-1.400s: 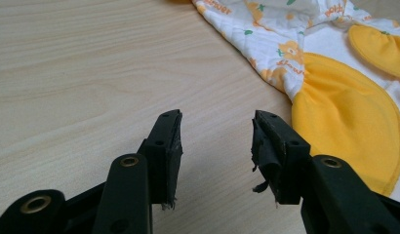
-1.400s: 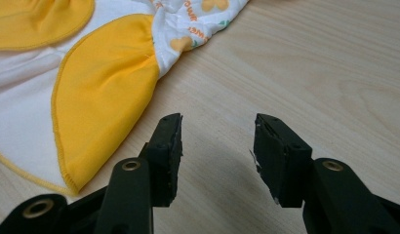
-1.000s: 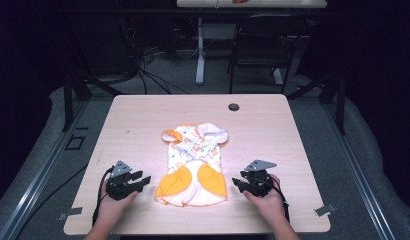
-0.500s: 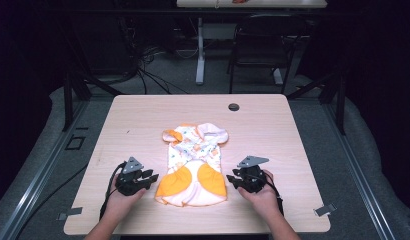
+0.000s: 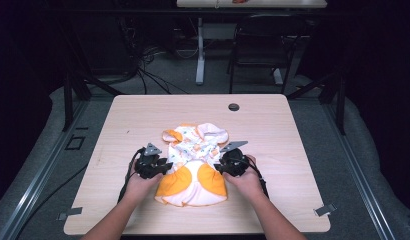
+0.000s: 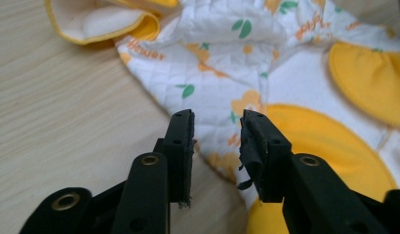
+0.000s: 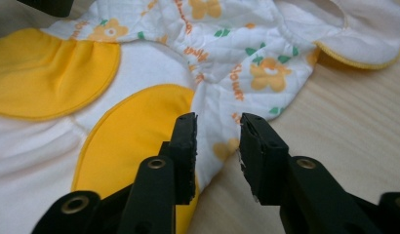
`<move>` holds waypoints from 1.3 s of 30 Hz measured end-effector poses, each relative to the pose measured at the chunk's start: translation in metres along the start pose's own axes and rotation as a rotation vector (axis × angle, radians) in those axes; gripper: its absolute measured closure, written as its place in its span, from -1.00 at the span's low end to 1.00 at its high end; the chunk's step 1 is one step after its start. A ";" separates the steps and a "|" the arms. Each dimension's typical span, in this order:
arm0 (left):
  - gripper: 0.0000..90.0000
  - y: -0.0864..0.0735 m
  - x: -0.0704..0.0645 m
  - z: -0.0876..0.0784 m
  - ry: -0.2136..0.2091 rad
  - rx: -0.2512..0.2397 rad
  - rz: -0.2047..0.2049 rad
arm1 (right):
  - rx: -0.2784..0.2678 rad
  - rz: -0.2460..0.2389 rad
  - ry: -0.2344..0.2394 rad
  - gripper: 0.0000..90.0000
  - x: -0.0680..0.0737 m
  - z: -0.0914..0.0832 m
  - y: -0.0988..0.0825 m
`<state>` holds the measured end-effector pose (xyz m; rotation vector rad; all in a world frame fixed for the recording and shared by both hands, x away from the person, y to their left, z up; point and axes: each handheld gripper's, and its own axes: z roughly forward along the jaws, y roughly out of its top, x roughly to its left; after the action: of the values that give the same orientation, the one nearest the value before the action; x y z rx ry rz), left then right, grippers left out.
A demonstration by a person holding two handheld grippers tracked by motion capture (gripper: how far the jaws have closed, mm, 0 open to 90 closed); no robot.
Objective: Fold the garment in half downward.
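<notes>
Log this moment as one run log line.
left gripper: closing at garment edge | right gripper: closing at opposite edge | grip: not yet

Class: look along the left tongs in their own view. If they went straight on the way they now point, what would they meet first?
Most likely the white quilted edge of the baby garment, which lies between and just ahead of the left tongs. Depth is hard to judge; the pads may already touch it.

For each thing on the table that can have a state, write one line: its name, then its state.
Baby garment: lying flat on the table, sleeves spread, unfolded.
Left tool: jaws apart, just been closing, garment's side edge between them, not clamped.
Right tool: jaws apart, just been closing, straddling the garment's other side edge.
</notes>
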<state>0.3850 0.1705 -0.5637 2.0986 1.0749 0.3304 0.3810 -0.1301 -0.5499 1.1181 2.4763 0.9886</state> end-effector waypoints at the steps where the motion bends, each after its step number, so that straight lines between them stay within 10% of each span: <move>1: 0.54 0.002 -0.001 0.002 0.012 0.000 0.001 | 0.002 -0.001 -0.006 0.56 0.000 0.003 0.003; 9: 0.97 0.008 -0.005 0.020 0.025 0.036 0.018 | 0.038 0.014 -0.028 1.00 0.000 0.020 0.019; 19: 1.00 0.005 -0.003 0.022 0.001 0.054 0.037 | 0.130 -0.009 -0.038 1.00 0.002 0.032 0.016; 39: 1.00 -0.022 -0.026 -0.003 -0.086 0.079 0.097 | 0.151 -0.085 0.069 1.00 0.023 0.008 -0.012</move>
<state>0.3548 0.1599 -0.5744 2.2186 0.9521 0.2457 0.3629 -0.1146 -0.5628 1.0279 2.6678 0.8422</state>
